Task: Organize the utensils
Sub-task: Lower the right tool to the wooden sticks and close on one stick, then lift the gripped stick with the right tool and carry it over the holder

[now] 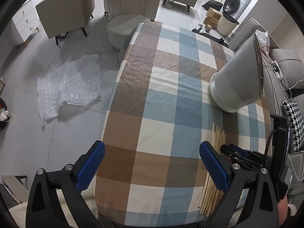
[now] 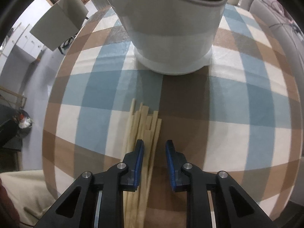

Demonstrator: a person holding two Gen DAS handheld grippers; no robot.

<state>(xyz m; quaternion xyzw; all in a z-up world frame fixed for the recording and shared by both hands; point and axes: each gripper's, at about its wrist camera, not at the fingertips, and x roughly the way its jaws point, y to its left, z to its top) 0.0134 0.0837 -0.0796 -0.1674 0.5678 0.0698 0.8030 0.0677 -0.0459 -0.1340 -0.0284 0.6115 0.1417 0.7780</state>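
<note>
The bundle of pale wooden chopsticks [image 2: 141,133] lies low in the frame's centre on the checked blue, brown and cream tablecloth [image 2: 237,98], just below the tall grey-and-white holder [image 2: 174,34]. The right gripper [image 2: 154,148] has its jaws narrowed but apart, straddling only the bundle's right-hand sticks, pads not pressing. It may pinch too few and scatter the rest. The left gripper [image 1: 152,163] hangs wide open, empty.
</note>
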